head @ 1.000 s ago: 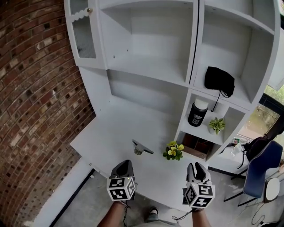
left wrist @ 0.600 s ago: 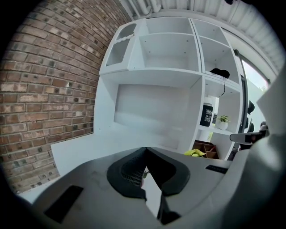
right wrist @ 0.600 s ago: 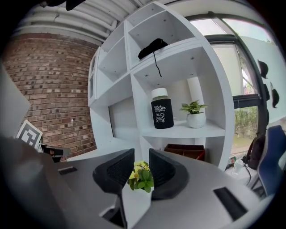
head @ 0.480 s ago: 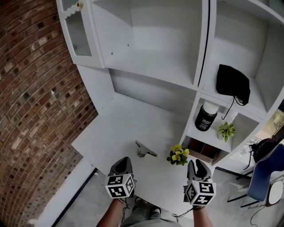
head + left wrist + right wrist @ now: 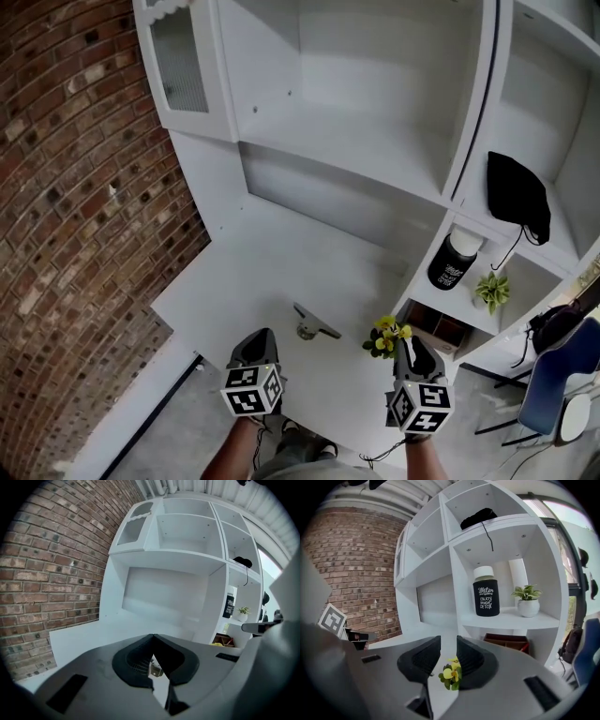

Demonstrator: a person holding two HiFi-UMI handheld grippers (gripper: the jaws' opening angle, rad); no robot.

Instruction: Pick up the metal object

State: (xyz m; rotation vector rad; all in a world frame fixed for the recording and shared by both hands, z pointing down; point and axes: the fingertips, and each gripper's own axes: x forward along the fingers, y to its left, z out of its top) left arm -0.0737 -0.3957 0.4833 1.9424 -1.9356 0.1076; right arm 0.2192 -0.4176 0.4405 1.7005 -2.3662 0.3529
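Left gripper view: the left gripper (image 5: 152, 636) fingers (image 5: 133, 656) are seen pressed together, empty. The metal object (image 5: 314, 325) is laid on the table (image 5: 244, 281) just beyond them. The right gripper (image 5: 448, 641) fingers are slightly parted, empty.

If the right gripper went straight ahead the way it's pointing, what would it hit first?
Probably the yellow flowers, dead ahead of the right gripper and framed between its open jaws, though depth is unclear.

Right gripper (image 5: 448, 641): jaws apart, yellow flowers (image 5: 451, 673) seen through gap. Shelf: black bottle (image 5: 486, 592), potted plant (image 5: 528, 603) beside. Upper shelf: black bag (image 5: 476, 517). Left: brick wall (image 5: 351, 573).
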